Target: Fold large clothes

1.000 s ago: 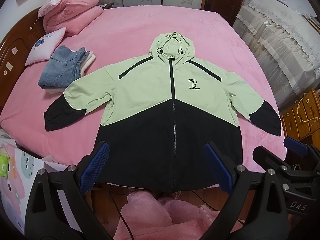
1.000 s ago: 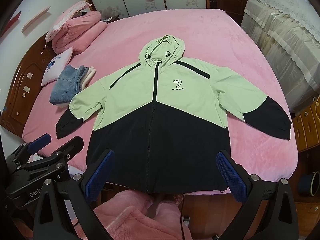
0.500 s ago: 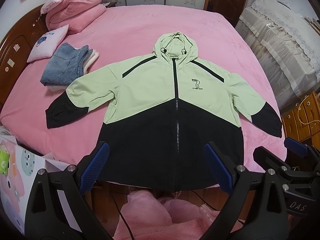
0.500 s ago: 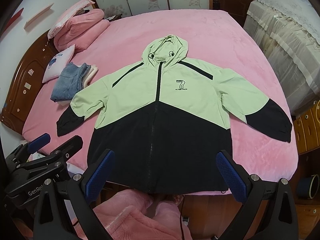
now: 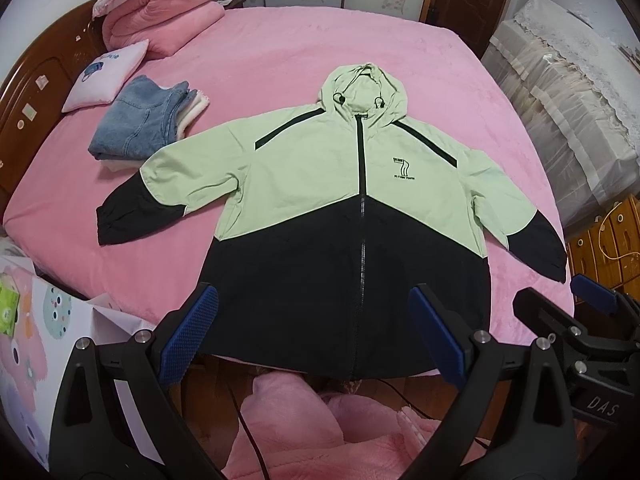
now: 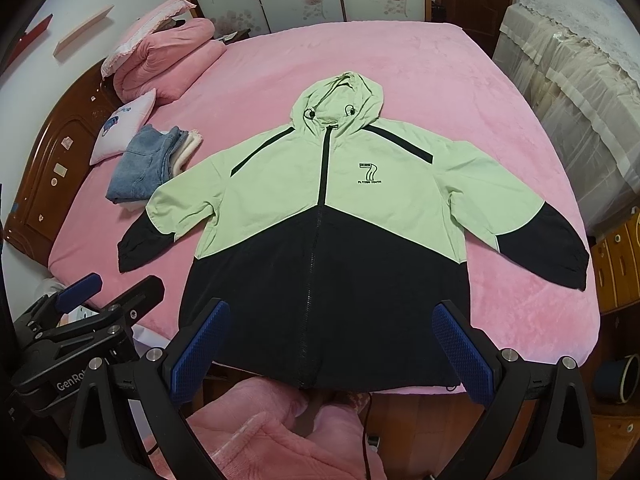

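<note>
A hooded jacket (image 5: 320, 184) (image 6: 344, 200), light green on top and black below, lies flat and zipped on the pink bed (image 5: 280, 64) (image 6: 440, 80), hood far, hem at the near bed edge, both sleeves spread out. My left gripper (image 5: 316, 332) hovers open above the hem with nothing between its blue pads. My right gripper (image 6: 332, 344) is also open and empty over the hem. The right gripper's body (image 5: 580, 336) shows at the right of the left wrist view, and the left gripper's body (image 6: 80, 328) at the left of the right wrist view.
Folded jeans (image 5: 140, 120) (image 6: 148, 164) lie beside the jacket's left sleeve, with a small pillow (image 5: 108, 72) and rolled pink quilts (image 5: 160, 12) near the wooden headboard (image 6: 52, 168). A covered sofa (image 5: 568, 100) stands right of the bed. A person's pink sleeve or robe (image 6: 260, 432) is below the grippers.
Both grippers have drifted slightly left and forward, so the jacket sits a little further right in view. Both stay open; the jacket has not moved.
</note>
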Tool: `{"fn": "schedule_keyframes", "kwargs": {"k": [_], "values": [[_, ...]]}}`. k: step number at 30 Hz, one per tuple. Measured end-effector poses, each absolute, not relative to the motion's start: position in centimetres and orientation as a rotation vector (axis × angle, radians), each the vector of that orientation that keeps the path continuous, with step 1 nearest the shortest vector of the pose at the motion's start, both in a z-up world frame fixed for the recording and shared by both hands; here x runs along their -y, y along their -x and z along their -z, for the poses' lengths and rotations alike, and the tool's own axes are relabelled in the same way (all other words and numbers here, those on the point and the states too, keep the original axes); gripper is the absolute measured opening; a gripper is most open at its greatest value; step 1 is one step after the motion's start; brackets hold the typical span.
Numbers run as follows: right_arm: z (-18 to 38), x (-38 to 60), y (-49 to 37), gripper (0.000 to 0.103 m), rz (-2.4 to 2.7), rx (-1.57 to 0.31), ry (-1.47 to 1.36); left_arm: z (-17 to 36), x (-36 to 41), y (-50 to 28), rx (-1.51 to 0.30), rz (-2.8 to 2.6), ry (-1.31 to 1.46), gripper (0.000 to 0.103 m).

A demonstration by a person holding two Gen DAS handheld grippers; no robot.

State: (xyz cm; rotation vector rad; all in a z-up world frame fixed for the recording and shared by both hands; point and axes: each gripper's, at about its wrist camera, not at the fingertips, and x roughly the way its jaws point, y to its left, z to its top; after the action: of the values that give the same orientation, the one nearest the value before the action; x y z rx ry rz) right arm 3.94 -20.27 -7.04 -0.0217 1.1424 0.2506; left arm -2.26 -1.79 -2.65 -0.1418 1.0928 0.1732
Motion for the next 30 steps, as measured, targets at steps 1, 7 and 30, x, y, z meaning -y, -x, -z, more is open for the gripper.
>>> {"fn": "schedule_keyframes", "kwargs": {"k": [1, 7, 30], "values": [[7.0, 20.2, -3.9, 0.103, -0.254, -1.141, 0.024, 2.7, 1.7, 2.3, -1.095, -0.175, 0.145, 0.095], [7.1, 19.6, -4.2, 0.103, -0.282, -1.147, 0.039, 3.4, 0.8, 2.4, -1.116, -0.181, 0.18, 0.095], [17.2, 0.1, -10.1, 0.103, -0.29, -1.25, 0.276, 24.2, -29.0, 1.4, -1.302, -0.485, 1.156, 0.092]]}}
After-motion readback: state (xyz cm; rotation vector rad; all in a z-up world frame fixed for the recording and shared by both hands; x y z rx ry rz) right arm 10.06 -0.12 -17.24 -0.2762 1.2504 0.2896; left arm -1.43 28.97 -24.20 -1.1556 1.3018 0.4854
